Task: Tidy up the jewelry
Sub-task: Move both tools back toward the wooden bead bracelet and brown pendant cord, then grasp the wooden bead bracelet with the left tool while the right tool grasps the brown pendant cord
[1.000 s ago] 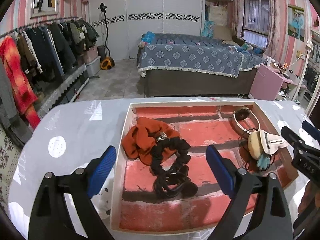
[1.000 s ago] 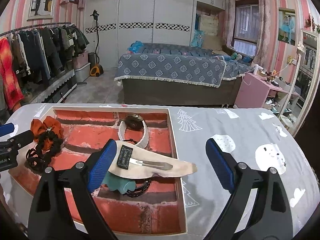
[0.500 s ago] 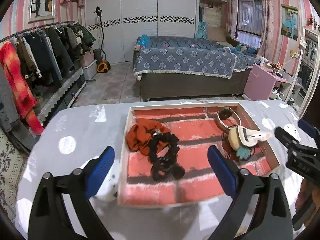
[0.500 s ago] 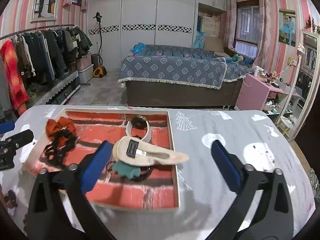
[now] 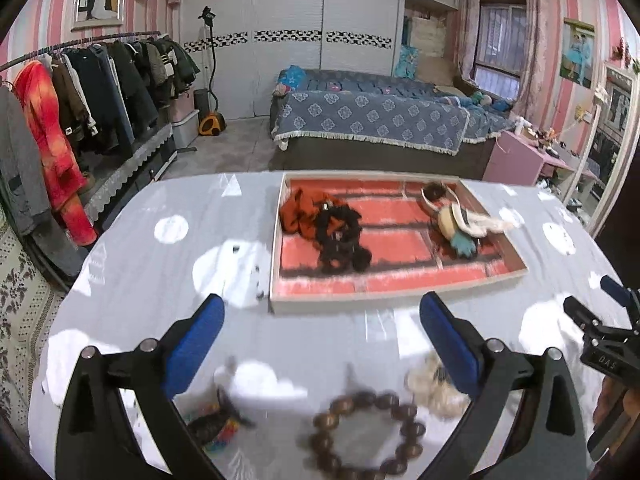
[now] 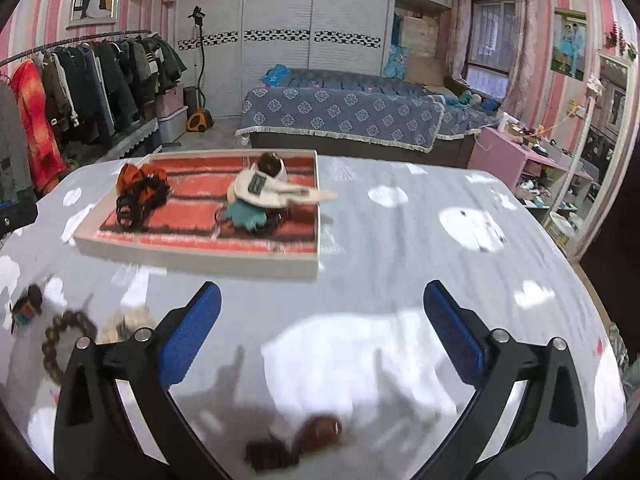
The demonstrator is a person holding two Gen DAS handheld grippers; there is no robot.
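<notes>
Picking the next loose piece comes now: both jaws have just been opening, nothing between them. The left hand-held gripper (image 5: 320, 334) hangs spread above the bead bracelet (image 5: 366, 436) on the tabletop (image 5: 140, 264), short of the tray (image 5: 394, 294). Lower it straight, pinch one side of the ring. The right hand-held gripper (image 6: 320, 322), also spread, should take the small dark pieces (image 6: 296, 442) beneath it.
</notes>
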